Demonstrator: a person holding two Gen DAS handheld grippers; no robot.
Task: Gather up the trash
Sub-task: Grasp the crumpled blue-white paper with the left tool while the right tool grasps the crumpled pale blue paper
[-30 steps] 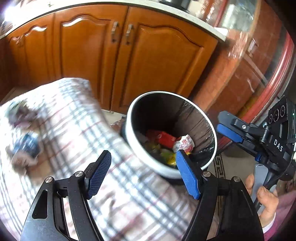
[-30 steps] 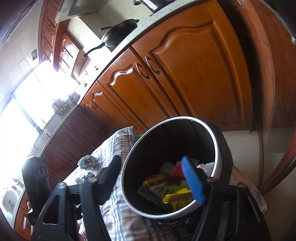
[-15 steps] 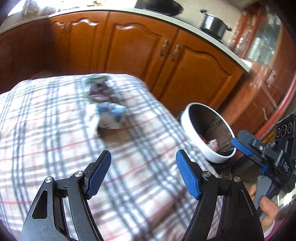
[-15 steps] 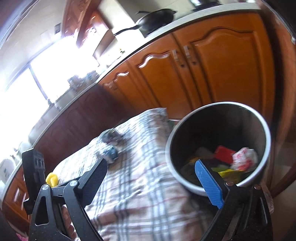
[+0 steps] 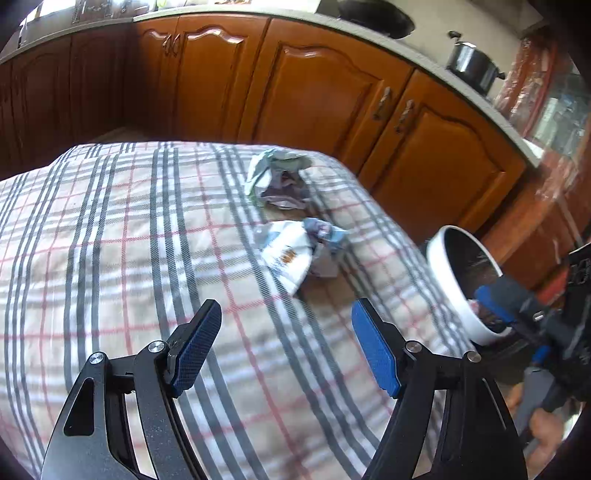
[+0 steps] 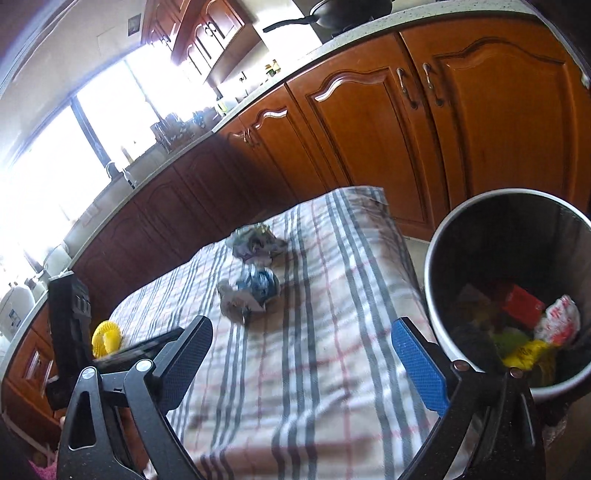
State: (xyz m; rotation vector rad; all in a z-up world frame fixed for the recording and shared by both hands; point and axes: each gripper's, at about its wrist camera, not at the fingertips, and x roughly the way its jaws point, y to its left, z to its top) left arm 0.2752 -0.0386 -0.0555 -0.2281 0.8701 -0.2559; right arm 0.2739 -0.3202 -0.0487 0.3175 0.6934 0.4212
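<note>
Two crumpled wrappers lie on the plaid tablecloth: a white and blue one nearer me and a green and purple one behind it. Both also show in the right wrist view, the blue one and the far one. My left gripper is open and empty, above the cloth short of the white wrapper. My right gripper is open and empty, above the table's near end. The round bin with several wrappers inside stands right of the table; its rim shows in the left view.
Wooden cabinets run behind the table under a countertop with a pot and a pan. A yellow round object lies at the table's left end. The other gripper's body is at the left.
Both grippers have swung left, away from the bin and over the table. The two wrappers have come to the middle of both views. Both grippers stay open.
</note>
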